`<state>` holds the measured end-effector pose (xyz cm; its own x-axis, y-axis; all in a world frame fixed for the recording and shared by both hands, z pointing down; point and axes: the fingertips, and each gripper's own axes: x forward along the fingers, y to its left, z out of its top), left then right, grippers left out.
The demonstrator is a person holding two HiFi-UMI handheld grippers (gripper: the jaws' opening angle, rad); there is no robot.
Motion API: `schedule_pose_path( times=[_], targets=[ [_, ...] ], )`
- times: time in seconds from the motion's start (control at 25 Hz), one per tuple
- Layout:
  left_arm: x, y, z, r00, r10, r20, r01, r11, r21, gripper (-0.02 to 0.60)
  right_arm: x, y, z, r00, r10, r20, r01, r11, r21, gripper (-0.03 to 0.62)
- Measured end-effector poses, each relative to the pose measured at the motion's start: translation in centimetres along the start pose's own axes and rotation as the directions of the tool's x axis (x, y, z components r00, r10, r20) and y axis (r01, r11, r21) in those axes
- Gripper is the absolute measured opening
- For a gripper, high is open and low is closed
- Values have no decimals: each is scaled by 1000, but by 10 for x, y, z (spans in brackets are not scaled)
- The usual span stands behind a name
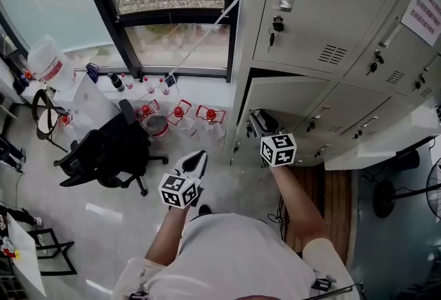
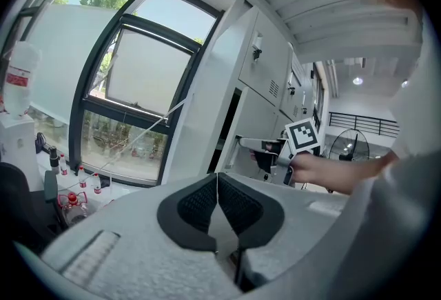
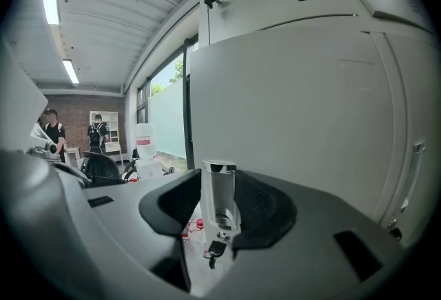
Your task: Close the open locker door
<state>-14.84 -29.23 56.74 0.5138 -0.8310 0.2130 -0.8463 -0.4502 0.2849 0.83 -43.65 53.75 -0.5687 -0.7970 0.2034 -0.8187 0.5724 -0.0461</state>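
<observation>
I'm in what looks like an office or lab workroom: a bank of grey metal lockers [image 1: 324, 16] with keys in the doors beside a tall dark-framed window [image 1: 172, 36], a black swivel chair [image 1: 103, 150], a water jug [image 1: 47, 61], red-capped bottles [image 1: 178, 112] on the floor [image 1: 103, 212], strip lights [image 3: 70, 71] overhead

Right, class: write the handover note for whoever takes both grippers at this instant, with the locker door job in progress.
Left gripper: jaws together, empty, held left of the lockers.
Right gripper: jaws closed on the chrome handle of the open locker door; a key hangs just below the handle.
Done: handle gripped.
Left: the door stands ajar, with a dark gap showing at its edge. Swing it shut, then release.
</observation>
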Motion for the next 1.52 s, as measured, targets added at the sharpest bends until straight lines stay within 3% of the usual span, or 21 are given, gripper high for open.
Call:
schedule_pose_path(
  times=[1.0,1.52],
  targets=[
    [-22,31,4,1000,0,-9,0,1000,2,17,36,-20,2,995,-100,-21,100,995,7,146],
    [-8,24,0,993,-109,-48,109,994,9,17,-9,-6,1,987,-160,-28,161,987,11,135]
  ],
)
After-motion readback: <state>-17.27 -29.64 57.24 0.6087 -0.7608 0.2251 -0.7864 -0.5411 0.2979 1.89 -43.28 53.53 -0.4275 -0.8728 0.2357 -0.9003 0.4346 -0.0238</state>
